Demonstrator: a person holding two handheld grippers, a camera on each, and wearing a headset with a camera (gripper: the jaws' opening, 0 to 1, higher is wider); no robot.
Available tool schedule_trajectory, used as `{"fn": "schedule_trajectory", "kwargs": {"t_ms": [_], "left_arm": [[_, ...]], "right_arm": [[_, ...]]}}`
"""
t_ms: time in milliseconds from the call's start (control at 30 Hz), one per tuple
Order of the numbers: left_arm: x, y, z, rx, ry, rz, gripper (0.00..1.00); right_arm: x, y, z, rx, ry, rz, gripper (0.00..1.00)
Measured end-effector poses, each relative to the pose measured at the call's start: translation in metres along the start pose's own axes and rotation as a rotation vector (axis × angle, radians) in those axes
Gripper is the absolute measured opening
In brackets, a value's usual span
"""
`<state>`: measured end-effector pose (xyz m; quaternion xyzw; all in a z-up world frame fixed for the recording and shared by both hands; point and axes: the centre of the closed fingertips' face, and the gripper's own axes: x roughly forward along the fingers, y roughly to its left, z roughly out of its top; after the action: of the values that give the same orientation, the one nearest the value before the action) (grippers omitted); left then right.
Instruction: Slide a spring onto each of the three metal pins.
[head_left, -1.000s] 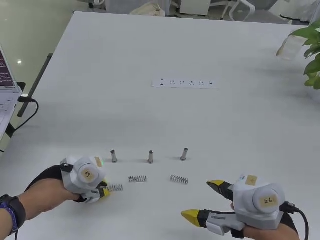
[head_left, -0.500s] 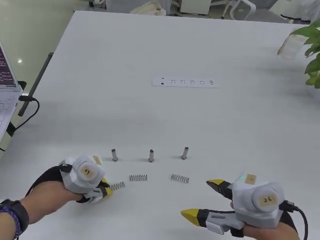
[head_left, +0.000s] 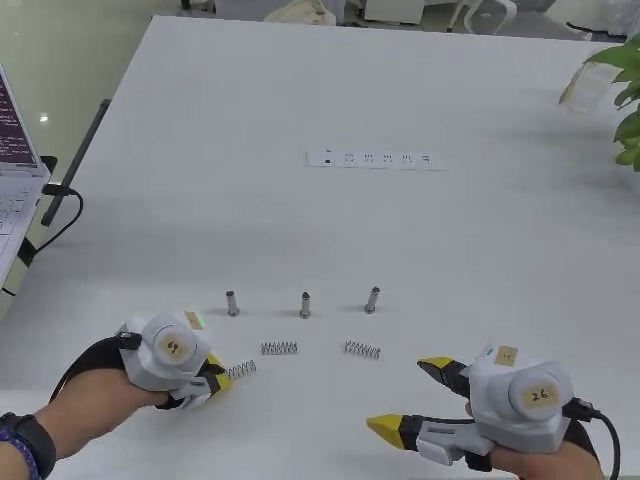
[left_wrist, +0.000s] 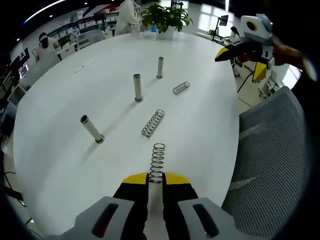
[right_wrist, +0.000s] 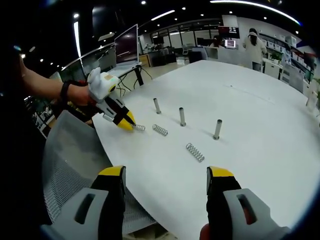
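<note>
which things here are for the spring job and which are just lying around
For the job: left pin, middle pin, right pin, gripped spring (left gripper), middle spring, right spring.
Lying about: power strip, laptop, plant.

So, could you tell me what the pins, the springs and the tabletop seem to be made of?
Pins: likely steel, dull grey with a soft sheen along the shafts. Springs: thin coiled wire, probably steel too, with bright glints. Tabletop: smooth, even white, perhaps laminate; the look leaves it open.
</note>
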<state>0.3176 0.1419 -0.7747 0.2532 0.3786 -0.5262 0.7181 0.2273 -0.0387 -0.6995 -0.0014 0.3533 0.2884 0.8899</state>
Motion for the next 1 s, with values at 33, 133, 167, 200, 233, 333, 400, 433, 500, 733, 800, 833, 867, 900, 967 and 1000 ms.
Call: {"fn": "schedule_trajectory", "kwargs": {"t_ms": [33,133,167,200,233,333,400,433,500,733,800,833,867,900,967,1000], "left_arm": [[-0.001,0.000,0.000,-0.001,-0.002,0.000,0.02],[-0.006,-0.005,0.004,0.004,-0.018,0.002,0.02],[-0.007,-0.007,0.005,0.008,-0.021,0.002,0.02],[-0.009,-0.008,0.006,0.016,-0.024,0.006,0.02],[-0.011,-0.009,0.006,0.020,-0.027,0.007,0.02],[-0.015,-0.013,0.010,0.028,-0.042,0.012,0.02],[-0.018,-0.017,0.013,0.041,-0.056,0.012,0.02],[-0.019,-0.019,0.015,0.048,-0.059,0.012,0.02],[-0.023,-0.025,0.019,0.071,-0.067,0.011,0.02],[-0.031,-0.039,0.036,0.132,-0.098,0.005,0.02],[-0.032,-0.040,0.040,0.142,-0.105,0.005,0.02],[-0.032,-0.041,0.044,0.147,-0.113,0.002,0.02],[-0.033,-0.043,0.046,0.151,-0.117,0.001,0.02],[-0.034,-0.044,0.048,0.158,-0.120,0.000,0.02],[-0.034,-0.047,0.053,0.173,-0.126,-0.004,0.02],[-0.034,-0.048,0.055,0.179,-0.129,-0.006,0.02]], "right_arm": [[0.000,0.000,0.000,-0.001,0.000,0.001,0.64],[0.001,0.001,0.001,-0.004,0.001,0.005,0.64],[0.002,0.002,0.001,-0.005,0.002,0.006,0.64],[0.002,0.003,0.001,-0.006,0.002,0.009,0.64],[0.003,0.003,0.001,-0.008,0.001,0.011,0.64],[0.004,0.005,0.001,-0.013,0.004,0.019,0.63],[0.005,0.007,0.002,-0.017,0.005,0.028,0.63],[0.005,0.008,0.002,-0.019,0.005,0.031,0.63],[0.006,0.010,0.003,-0.023,0.006,0.041,0.62],[0.010,0.015,0.007,-0.043,0.008,0.069,0.60],[0.010,0.017,0.009,-0.048,0.003,0.078,0.58],[0.011,0.019,0.011,-0.051,0.001,0.088,0.57],[0.011,0.020,0.011,-0.054,0.000,0.093,0.56],[0.012,0.022,0.012,-0.057,0.001,0.099,0.55],[0.013,0.024,0.013,-0.064,0.001,0.110,0.55],[0.013,0.025,0.013,-0.067,0.002,0.116,0.53]]}}
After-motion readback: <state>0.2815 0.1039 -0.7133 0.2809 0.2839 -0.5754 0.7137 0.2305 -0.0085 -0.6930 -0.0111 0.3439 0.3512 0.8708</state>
